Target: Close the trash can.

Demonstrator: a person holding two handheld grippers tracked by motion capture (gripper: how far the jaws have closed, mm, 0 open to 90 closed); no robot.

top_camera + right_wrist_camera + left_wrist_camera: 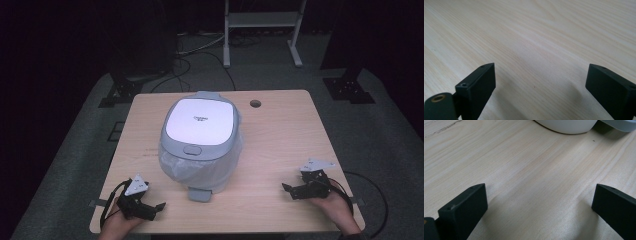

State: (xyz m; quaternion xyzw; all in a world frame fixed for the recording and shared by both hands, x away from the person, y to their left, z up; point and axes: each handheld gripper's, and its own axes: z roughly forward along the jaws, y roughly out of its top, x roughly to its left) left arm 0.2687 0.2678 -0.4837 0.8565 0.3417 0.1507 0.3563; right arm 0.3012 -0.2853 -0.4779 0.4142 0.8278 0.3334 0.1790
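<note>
The left gripper [152, 208] rests low at the near left corner of the table [280, 130], held in the left hand [117, 222], jaws spread wide with nothing between them, pointing right. The right gripper [289, 191] sits at the near right corner in the right hand [337, 202], jaws likewise wide apart and empty, pointing left.
</note>
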